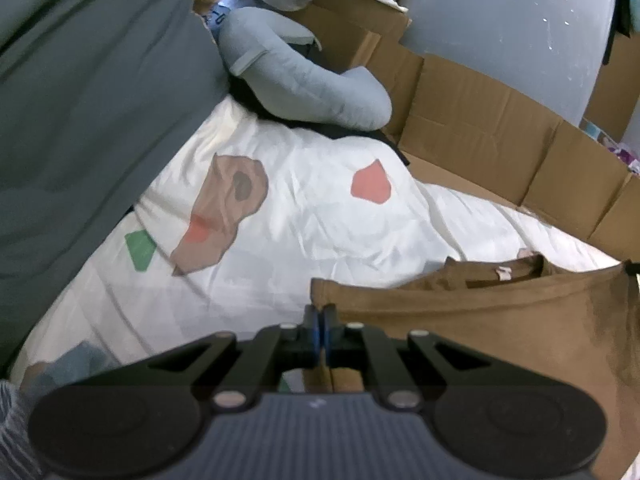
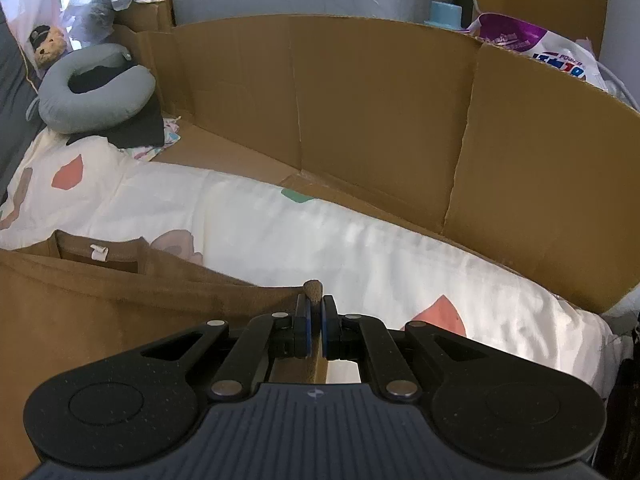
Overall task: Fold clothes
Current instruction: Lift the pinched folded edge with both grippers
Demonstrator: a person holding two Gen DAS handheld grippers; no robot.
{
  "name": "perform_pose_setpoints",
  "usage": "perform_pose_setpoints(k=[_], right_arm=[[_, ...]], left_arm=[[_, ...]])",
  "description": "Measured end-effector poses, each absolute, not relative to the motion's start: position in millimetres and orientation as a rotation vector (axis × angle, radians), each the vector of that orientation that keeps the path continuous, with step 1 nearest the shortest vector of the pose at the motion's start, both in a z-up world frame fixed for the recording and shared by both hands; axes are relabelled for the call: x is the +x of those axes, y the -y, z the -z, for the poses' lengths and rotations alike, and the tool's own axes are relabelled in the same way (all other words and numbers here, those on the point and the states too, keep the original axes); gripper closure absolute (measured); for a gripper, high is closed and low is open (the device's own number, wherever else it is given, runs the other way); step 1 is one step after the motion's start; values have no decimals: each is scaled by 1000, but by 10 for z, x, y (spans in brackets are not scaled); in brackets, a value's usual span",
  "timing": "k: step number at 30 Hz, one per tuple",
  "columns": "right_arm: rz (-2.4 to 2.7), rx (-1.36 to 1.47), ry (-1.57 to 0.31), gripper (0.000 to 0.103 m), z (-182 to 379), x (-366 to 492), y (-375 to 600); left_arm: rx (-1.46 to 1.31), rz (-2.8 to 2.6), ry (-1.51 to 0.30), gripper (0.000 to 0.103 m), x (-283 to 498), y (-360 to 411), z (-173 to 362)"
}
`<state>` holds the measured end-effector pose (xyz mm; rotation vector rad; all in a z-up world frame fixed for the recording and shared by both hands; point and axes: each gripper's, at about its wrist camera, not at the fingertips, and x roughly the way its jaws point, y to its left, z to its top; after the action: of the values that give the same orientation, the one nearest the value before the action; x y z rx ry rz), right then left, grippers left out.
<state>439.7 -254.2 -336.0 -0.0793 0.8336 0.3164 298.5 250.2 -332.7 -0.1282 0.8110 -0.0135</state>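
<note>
A brown T-shirt (image 1: pixel 500 320) is stretched above a white patterned bedsheet (image 1: pixel 280 220), its collar and small white label facing the far side. My left gripper (image 1: pixel 321 314) is shut on the shirt's left corner edge. My right gripper (image 2: pixel 316 304) is shut on the opposite corner, where a small bunch of brown cloth pokes up between the blue pads. In the right wrist view the brown T-shirt (image 2: pixel 100 320) spreads to the left, its neck opening and label near the sheet (image 2: pixel 360 260).
A cardboard wall (image 2: pixel 360 112) lines the far side of the bed. A grey neck pillow (image 2: pixel 92 92) on dark cloth and a teddy bear (image 2: pixel 46 46) sit at the far left. Dark grey fabric (image 1: pixel 88 100) fills the left. A detergent bag (image 2: pixel 560 56) stands behind the cardboard.
</note>
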Motion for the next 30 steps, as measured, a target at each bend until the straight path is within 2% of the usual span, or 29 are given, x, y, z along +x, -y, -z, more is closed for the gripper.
perform_pose_setpoints(k=[15, 30], right_arm=[[-289, -69, -896, 100, 3612, 4732, 2473], [-207, -116, -909, 100, 3665, 4890, 2341]], left_arm=[[-143, -1, -878, 101, 3372, -2639, 3581], [-166, -56, -860, 101, 3552, -2616, 3621]])
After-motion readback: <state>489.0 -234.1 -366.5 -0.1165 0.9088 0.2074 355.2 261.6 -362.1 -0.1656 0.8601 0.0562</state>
